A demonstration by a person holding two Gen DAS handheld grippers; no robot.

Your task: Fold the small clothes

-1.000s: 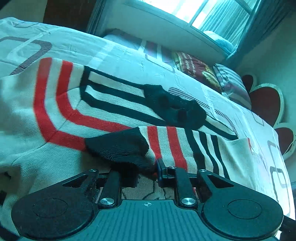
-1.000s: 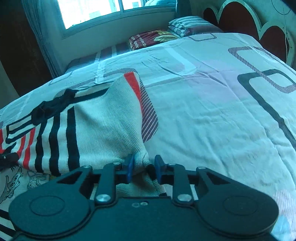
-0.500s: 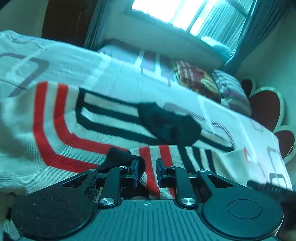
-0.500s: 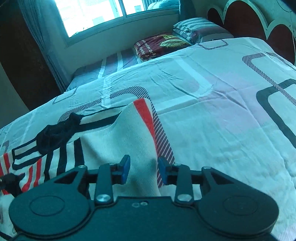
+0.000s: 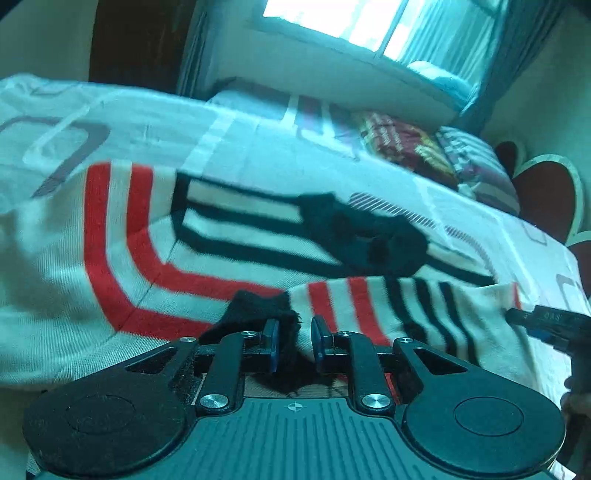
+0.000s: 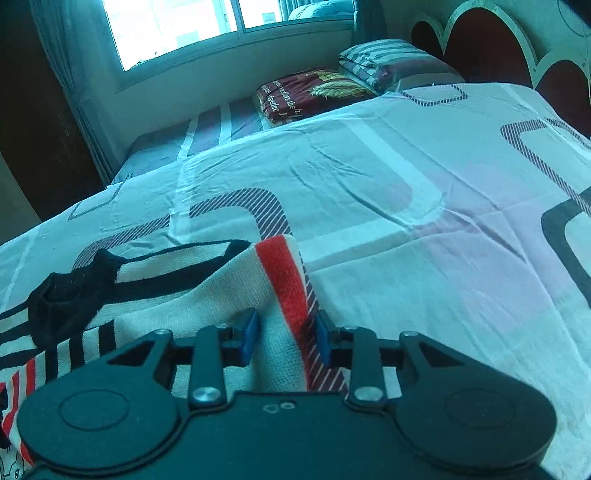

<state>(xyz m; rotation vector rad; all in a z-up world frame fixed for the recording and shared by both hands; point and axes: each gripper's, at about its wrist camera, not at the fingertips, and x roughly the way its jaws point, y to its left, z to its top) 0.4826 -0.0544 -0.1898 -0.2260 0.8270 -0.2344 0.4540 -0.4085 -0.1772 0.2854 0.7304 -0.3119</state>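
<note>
A cream knit sweater (image 5: 122, 258) with red and black stripes lies on the bed, one black cuff (image 5: 369, 236) lying across its middle. My left gripper (image 5: 293, 345) is open, its jaws either side of the sweater's folded-over black cuff (image 5: 258, 306). My right gripper (image 6: 284, 338) is open, its jaws wide apart around the sweater's red-edged corner (image 6: 284, 280), which lies slack between them. The right gripper also shows at the right edge of the left wrist view (image 5: 543, 321). The sweater also shows in the right wrist view (image 6: 207, 295).
The bed (image 6: 424, 221) has a pale sheet with grey and black line patterns. Pillows (image 6: 314, 92) lie at the far side under the window (image 6: 177, 29). A scalloped red headboard (image 6: 487, 48) stands at the right. A dark curtain (image 6: 44, 110) hangs at the left.
Both grippers have opened and let go of the sweater. The folded part now lies on the sweater, and both grippers have drawn back a little.
</note>
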